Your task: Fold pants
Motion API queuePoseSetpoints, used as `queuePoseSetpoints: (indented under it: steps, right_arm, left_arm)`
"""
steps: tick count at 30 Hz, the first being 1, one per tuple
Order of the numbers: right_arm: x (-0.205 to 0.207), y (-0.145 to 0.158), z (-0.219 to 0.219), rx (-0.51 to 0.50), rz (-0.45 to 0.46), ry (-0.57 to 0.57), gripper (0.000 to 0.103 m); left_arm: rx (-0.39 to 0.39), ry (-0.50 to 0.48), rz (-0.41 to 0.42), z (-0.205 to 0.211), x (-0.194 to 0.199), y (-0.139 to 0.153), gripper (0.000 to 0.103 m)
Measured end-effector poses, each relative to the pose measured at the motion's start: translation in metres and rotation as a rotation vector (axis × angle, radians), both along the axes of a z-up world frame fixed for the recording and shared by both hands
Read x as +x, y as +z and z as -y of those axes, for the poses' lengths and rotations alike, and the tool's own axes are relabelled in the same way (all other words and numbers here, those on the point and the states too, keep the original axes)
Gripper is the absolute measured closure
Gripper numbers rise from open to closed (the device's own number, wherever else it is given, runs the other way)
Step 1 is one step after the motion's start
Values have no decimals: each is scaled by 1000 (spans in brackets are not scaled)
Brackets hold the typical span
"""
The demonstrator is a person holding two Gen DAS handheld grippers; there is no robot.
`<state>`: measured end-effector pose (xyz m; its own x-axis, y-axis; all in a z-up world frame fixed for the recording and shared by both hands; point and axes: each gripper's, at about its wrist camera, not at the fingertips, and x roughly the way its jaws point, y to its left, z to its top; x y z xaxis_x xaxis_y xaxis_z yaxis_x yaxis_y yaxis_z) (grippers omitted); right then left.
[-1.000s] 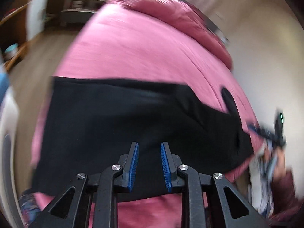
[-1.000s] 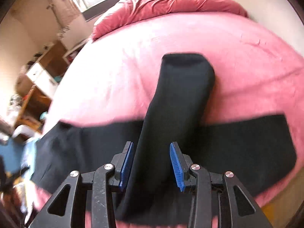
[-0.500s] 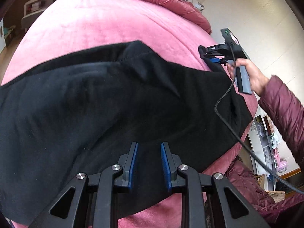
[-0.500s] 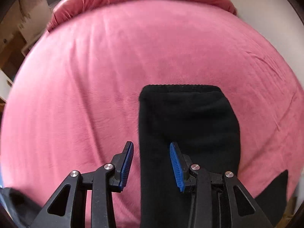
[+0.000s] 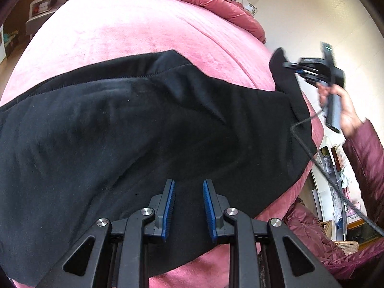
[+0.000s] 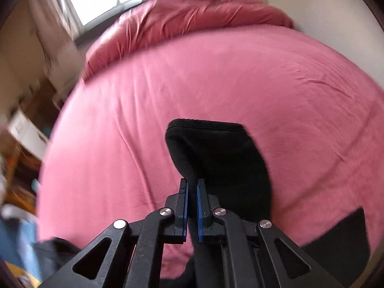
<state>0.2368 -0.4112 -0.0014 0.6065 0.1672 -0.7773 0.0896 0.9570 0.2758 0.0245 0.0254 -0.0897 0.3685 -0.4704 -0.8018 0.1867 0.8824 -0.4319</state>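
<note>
Black pants point(image 5: 120, 132) lie spread across a pink bed point(image 5: 132, 31). My left gripper point(image 5: 189, 183) hovers low over the near part of the pants, its blue pads a small gap apart and flat cloth showing between them. In the right wrist view my right gripper point(image 6: 192, 181) is shut on the left edge of a black pant leg point(image 6: 220, 153), whose hem end stands up off the bed. The left wrist view shows that right gripper point(image 5: 300, 68) at the far right, in a person's hand point(image 5: 348, 110), pulling the leg's end point(image 5: 279, 69) up.
A rumpled red duvet point(image 6: 192, 16) is heaped at the head of the bed. A black cable point(image 5: 319, 165) hangs from the right gripper past the bed's right edge. A maroon sleeve point(image 5: 369, 158) is at the right. Shelves and furniture point(image 6: 26, 129) stand left of the bed.
My right gripper has closed on the pant leg's edge and drawn it up and to the right. My left gripper came down closer over the pants, then stayed still.
</note>
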Motion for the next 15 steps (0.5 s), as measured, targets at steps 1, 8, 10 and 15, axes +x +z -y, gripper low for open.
queuePoseSetpoints:
  steps: [1, 8, 10, 15]
  right_arm:
    - [-16, 11, 13, 50, 34, -25, 97]
    - [-119, 51, 97, 249, 167, -213, 97]
    - [-142, 46, 122, 268, 167, -278, 97]
    - [-194, -3, 179, 337, 110, -440, 97]
  left_arm:
    - [2, -3, 6, 0, -1, 1, 79]
    - [14, -31, 33, 3, -9, 12, 79]
    - [20, -44, 37, 6, -11, 14, 79]
    - [51, -96, 45, 21, -14, 21, 79]
